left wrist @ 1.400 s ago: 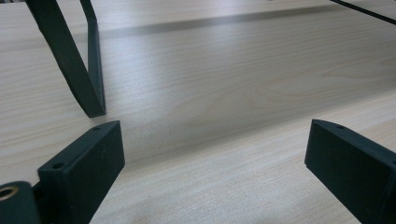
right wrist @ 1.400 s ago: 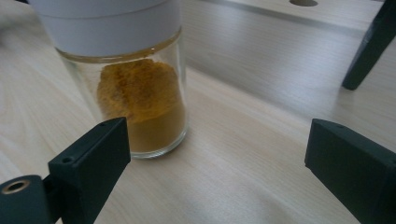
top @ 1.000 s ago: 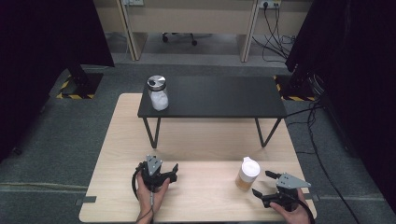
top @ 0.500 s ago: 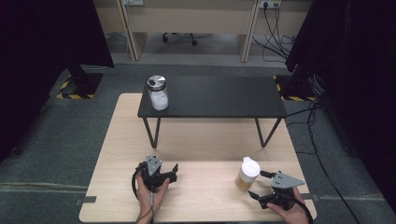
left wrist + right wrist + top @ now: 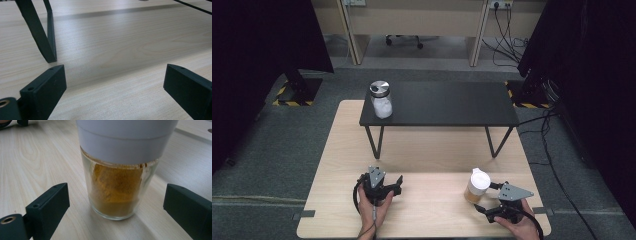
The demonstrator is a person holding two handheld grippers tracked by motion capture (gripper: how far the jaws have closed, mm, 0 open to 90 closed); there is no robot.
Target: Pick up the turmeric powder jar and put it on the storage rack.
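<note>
A glass jar with a white lid and orange-brown powder stands on the wooden table at the front right. My right gripper lies just right of it, open and pointing at it. In the right gripper view the jar stands close between the two wide-apart jaws of the right gripper, and neither pad touches the glass. My left gripper rests at the front left in a hand. It is open in the left gripper view, with bare wood between its jaws.
A low black table stands on the far half of the wooden one. On its left end is a silver-lidded glass jar with white contents. One black leg rises just ahead of my left gripper. Cables run over the floor at the right.
My right gripper has edged a little left, closer to the white-lidded jar. The left gripper and both jars have stayed put.
</note>
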